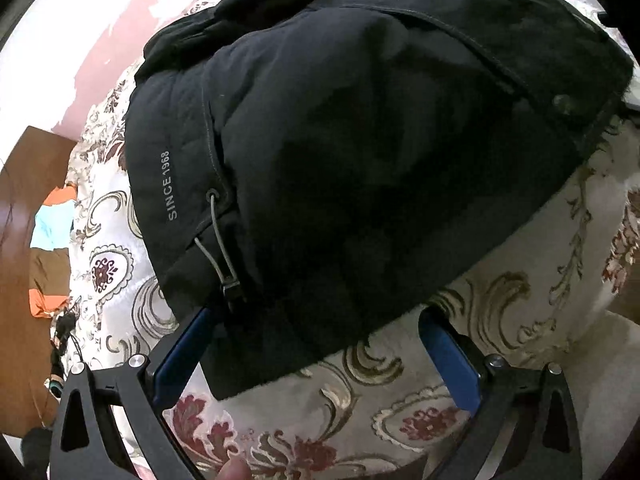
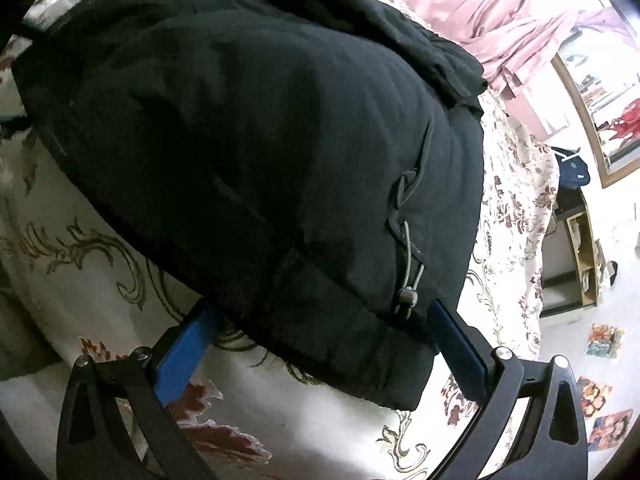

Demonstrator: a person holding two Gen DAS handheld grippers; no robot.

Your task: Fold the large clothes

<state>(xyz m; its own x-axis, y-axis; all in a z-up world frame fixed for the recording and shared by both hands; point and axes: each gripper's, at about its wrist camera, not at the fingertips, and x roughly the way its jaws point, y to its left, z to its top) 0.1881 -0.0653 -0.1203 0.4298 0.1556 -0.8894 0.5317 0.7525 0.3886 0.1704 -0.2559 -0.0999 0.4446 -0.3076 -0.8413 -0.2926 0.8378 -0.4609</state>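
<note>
A black padded jacket (image 1: 360,152) lies folded in a thick bundle on a floral bedspread (image 1: 360,412). The left gripper (image 1: 316,320) stands wide open, its blue fingers (image 1: 180,352) spread at either side of the jacket's near corner; the hem fills the gap from 12 o'clock, with a drawcord toggle (image 1: 232,284) just beside the left finger. The right gripper (image 2: 320,316) is equally wide open, gripping nothing, and the jacket's other corner sits between its jaws, an elastic cord (image 2: 408,264) toward 1 o'clock. Pink curtains (image 2: 520,20) hang at 1 o'clock.
</note>
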